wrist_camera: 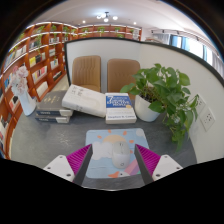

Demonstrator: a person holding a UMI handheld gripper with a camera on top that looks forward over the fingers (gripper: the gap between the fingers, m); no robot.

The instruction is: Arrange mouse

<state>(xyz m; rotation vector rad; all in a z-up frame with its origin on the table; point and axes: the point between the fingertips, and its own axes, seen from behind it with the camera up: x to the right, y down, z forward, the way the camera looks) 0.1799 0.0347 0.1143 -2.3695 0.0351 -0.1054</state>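
A white mouse (120, 154) rests on a pastel mouse mat (100, 142) with orange and pink patches, on the grey table (50, 135). My gripper (113, 157) is open, with its pink pads (80, 157) on either side. The mouse stands between the fingers, nearer the right one, with a gap on each side. It rests on the mat on its own.
Beyond the mat lie a white box (82, 98), a blue-covered book stack (120, 106) and dark books (55, 110). A potted plant (165, 92) stands at the right. Two chairs (104, 72) sit behind the table. Bookshelves (30, 60) line the left wall.
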